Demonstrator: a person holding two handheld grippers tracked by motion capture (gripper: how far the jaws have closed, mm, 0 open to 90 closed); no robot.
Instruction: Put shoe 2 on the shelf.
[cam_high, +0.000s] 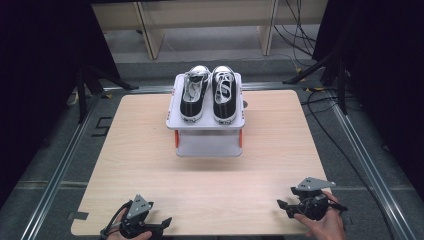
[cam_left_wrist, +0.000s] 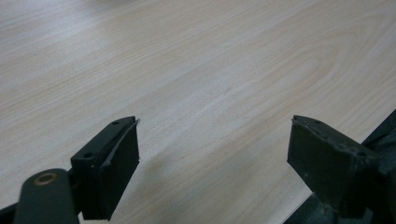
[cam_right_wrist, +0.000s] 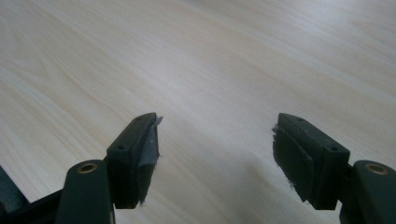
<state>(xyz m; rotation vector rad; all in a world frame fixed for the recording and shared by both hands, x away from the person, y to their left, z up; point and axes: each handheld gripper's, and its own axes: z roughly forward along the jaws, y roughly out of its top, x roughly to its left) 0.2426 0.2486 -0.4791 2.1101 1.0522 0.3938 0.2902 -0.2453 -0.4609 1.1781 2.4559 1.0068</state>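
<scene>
A pair of black-and-white sneakers (cam_high: 209, 93) stands side by side on the top of a small white two-level rack (cam_high: 206, 124) at the far middle of the wooden table (cam_high: 150, 165). My left gripper (cam_high: 162, 221) rests at the table's near left edge, held by a hand. Its jaws are wide apart in the left gripper view (cam_left_wrist: 215, 149), with only bare wood between them. My right gripper (cam_high: 282, 206) sits at the near right, also held by a hand. It is open over bare wood in the right gripper view (cam_right_wrist: 217, 140).
The rack has orange posts (cam_high: 176, 138) and a lower shelf. Metal rails (cam_high: 60, 165) run along both sides of the table. Cables (cam_high: 325, 130) trail on the floor at the right, and wooden furniture legs (cam_high: 150, 35) stand behind.
</scene>
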